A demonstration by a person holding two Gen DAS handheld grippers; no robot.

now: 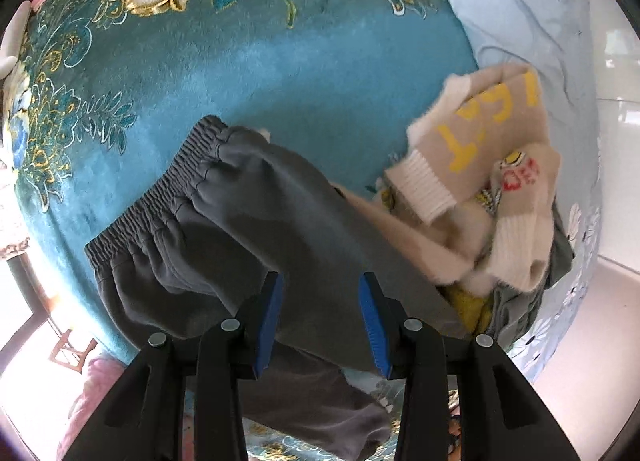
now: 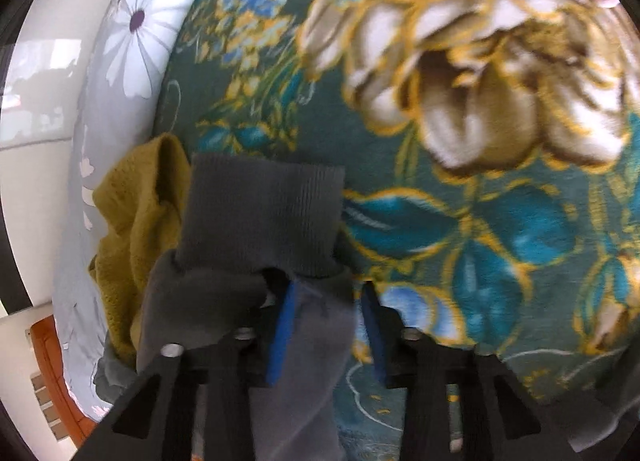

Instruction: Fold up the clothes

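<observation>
Grey sweatpants [image 1: 248,213] lie on a teal floral blanket [image 1: 280,73], elastic waistband [image 1: 160,185] toward the upper left. My left gripper [image 1: 320,301] is open, jaws wide apart just above the pants' middle, holding nothing. In the right wrist view the pants' ribbed ankle cuff [image 2: 264,213] stands in front of my right gripper [image 2: 328,309], whose jaws are open with grey fabric [image 2: 316,325] draped between them and over the left finger. A beige sweater [image 1: 488,165] with yellow letters lies to the right.
A mustard yellow garment [image 2: 136,221] lies bunched left of the cuff, also showing under the sweater [image 1: 472,305]. A pale blue daisy-print quilt [image 1: 528,21] borders the blanket; white floor lies beyond. A pink blanket [image 1: 92,401] is at the lower left.
</observation>
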